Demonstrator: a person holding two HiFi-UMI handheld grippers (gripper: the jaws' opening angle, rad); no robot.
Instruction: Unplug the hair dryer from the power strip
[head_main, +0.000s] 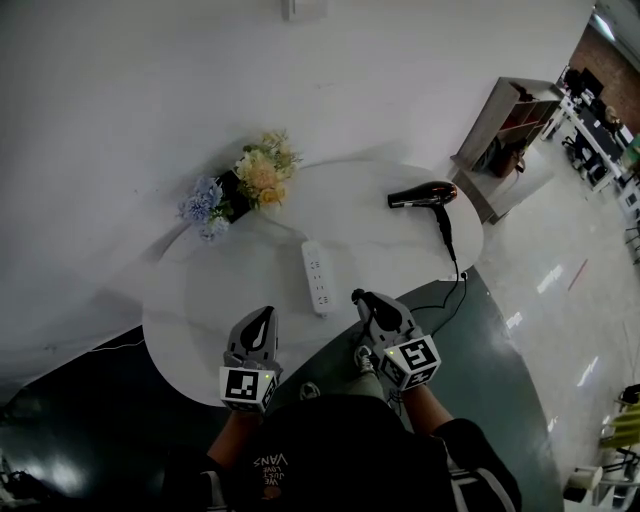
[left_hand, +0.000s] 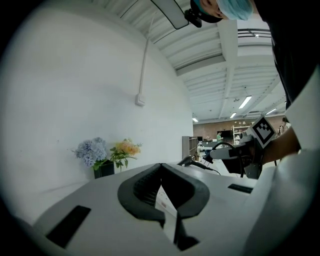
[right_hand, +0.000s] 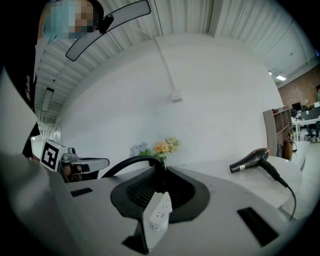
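On the round white tabletop (head_main: 190, 320), a long white power strip (head_main: 318, 277) lies near the middle, its sockets facing up and nothing plugged into it. Near the far right rim rests the black hair dryer (head_main: 425, 195) on its side, nozzle pointing left, well apart from the strip. Its black cord (head_main: 448, 240) runs over the tabletop's right edge and loops back towards the right tool (head_main: 362, 298).

Seen in the right gripper view, the right tool (right_hand: 160, 172) has its jaws clamped on the cord's plug end, the black cord (right_hand: 132, 161) arching away to the left, with the power strip (right_hand: 159, 212) below and beyond the jaws and the hair dryer (right_hand: 252, 160) off to the right.

Beside it, the left tool (head_main: 262, 318) hovers above the near edge of the tabletop; in its own view the left tool (left_hand: 161, 167) has its jaws pressed together with nothing between them.

Against the white wall (head_main: 150, 90) stands a bunch of blue and yellow flowers in a dark pot (head_main: 240, 185).
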